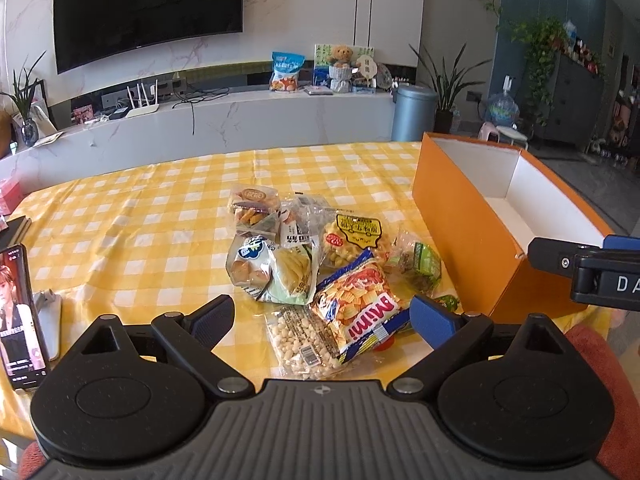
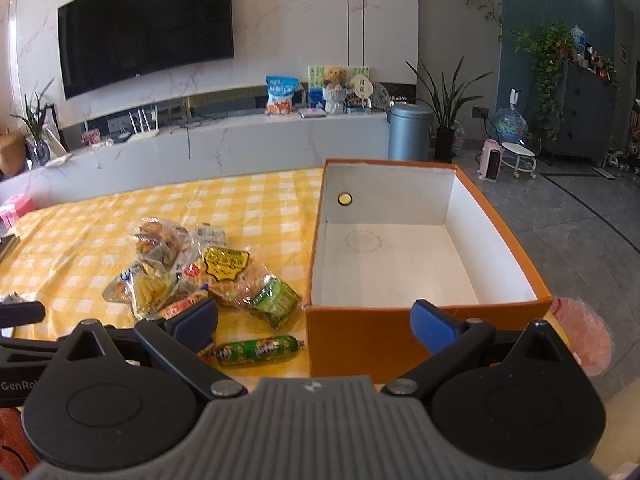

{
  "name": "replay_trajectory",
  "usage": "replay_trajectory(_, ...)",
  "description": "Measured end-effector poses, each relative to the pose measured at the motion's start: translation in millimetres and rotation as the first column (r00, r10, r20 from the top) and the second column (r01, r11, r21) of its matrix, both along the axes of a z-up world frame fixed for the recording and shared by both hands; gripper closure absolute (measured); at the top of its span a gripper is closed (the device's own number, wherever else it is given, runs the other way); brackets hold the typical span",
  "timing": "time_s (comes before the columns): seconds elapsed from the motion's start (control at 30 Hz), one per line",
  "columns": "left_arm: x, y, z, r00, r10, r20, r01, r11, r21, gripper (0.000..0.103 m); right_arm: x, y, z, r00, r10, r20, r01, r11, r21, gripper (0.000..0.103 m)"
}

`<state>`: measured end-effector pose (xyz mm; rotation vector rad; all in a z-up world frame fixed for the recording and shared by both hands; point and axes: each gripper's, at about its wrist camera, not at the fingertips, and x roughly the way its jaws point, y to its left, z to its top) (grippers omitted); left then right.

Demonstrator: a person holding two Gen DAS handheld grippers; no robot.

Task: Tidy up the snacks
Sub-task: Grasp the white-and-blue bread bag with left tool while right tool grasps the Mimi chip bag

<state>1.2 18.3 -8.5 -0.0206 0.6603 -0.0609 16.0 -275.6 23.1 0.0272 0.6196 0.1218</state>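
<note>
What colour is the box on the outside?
Orange outside, white inside: the box shows best in the right wrist view.

One orange box (image 2: 424, 332) sits ahead of the right tool; about seven snack packets (image 1: 320, 264) pile ahead of the left tool, one green sausage (image 2: 258, 350) lies apart, one phone (image 1: 20, 316) to its left.

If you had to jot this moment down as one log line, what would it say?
left claw: open, above snack pile | right claw: open, empty | orange box: empty | snacks: none boxed yet
</note>
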Motion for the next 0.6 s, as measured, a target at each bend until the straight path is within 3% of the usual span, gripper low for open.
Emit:
replay_trajectory(0.17, 3, 20, -5, 1.0, -0.012, -0.003, 0.012, 0.989, -0.146, 0.004, 5, 3, -7, 0.998, 0.055, 0.027, -0.056, 0.997, 0.058, 0.003)
replay_trajectory(0.23, 4, 25, -8, 1.0, -0.019, 0.004, 0.02, 0.986, -0.164, 0.015, 7, 3, -13, 0.998, 0.053, 0.025, -0.055, 0.994, 0.097, 0.003)
replay_trajectory(0.3, 5, 29, -11, 1.0, -0.028, 0.014, 0.03, 0.986, -0.164, 0.021, 5, 2, -18, 0.996, 0.06, 0.064, -0.069, 0.986, 0.15, 0.003)
replay_trajectory(0.37, 7, 35, -14, 1.0, -0.025, 0.016, 0.028, 0.984, -0.175, 0.024, 6, 8, -20, 0.994, 0.08, 0.077, -0.09, 0.986, 0.141, 0.004)
replay_trajectory(0.4, 8, 38, -16, 1.0, -0.024, 0.017, 0.027, 0.983, -0.183, 0.028, 7, 12, -20, 0.992, 0.1, 0.077, -0.108, 0.987, 0.115, 0.008)
replay_trajectory(0.47, 9, 40, -17, 0.999, -0.022, 0.024, 0.026, 0.985, -0.17, 0.032, 8, 22, -21, 0.988, 0.133, 0.082, -0.139, 0.988, 0.066, 0.025)
replay_trajectory(0.6, 15, 44, -20, 0.999, -0.022, 0.023, 0.025, 0.991, -0.134, 0.037, 12, 38, -25, 0.975, 0.207, 0.076, -0.21, 0.977, 0.045, 0.038)
